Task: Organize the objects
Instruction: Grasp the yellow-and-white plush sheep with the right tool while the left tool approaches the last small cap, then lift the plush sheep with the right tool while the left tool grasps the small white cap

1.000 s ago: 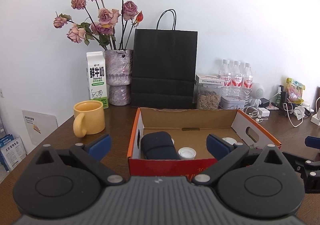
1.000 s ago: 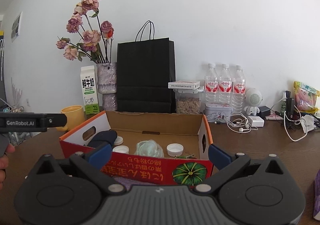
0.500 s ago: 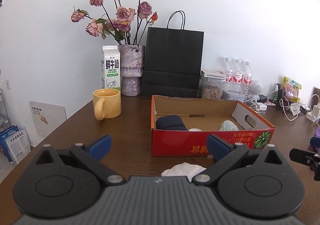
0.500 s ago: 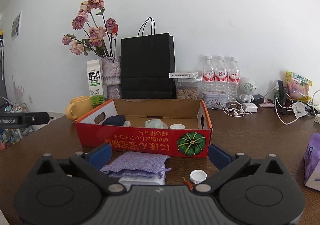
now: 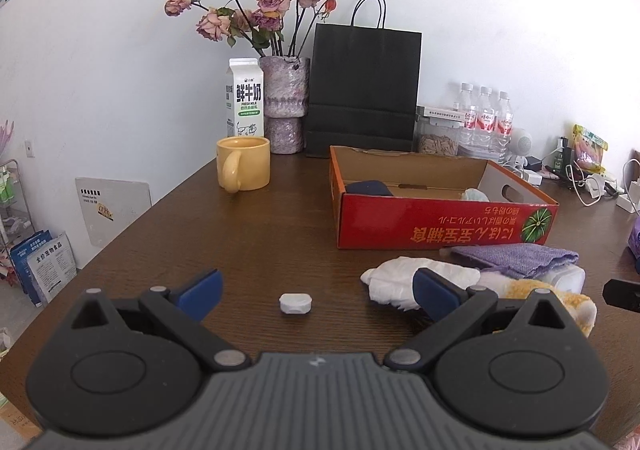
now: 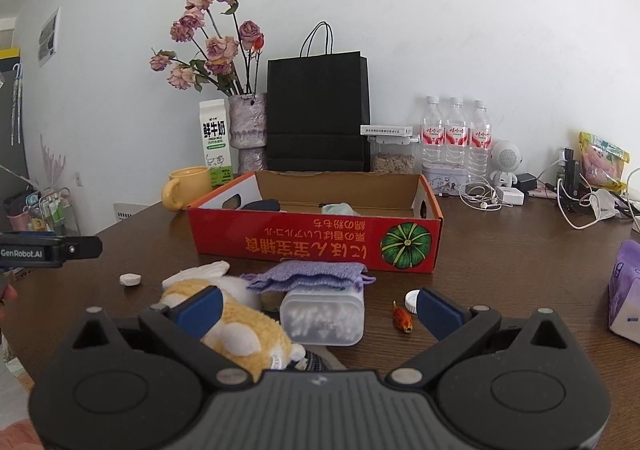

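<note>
Left wrist view first: the left gripper [image 5: 316, 288] has pulled well back from the red cardboard box [image 5: 440, 228], which a second ago filled the frame just past its blue fingertips [image 5: 200, 288]. It hangs above the brown table [image 5: 256, 234] with its jaws spread wide and nothing between them. A small white cap [image 5: 295, 304] now lies on the wood straight ahead, in the gap between the fingers, and a crumpled white cloth [image 5: 404, 278] has come into sight beside the right-hand finger. The dark blue item [image 5: 368, 187] sits inside the box at its left end.

From the right wrist view, the right gripper [image 6: 318, 308] has drawn back too; it is also wide open and empty. More clutter shows in front of the box than half a second ago: a yellow and white plush toy [image 6: 240, 324] under the left finger, a purple knit pouch [image 6: 308, 276] resting on a clear tub of cotton swabs [image 6: 322, 320], a small orange fish-shaped thing [image 6: 402, 320], and a white bottle cap [image 6: 411, 300] just beside the right finger. The yellow mug [image 6: 186, 189] stands left of the box, near the milk carton [image 6: 216, 143].
</note>
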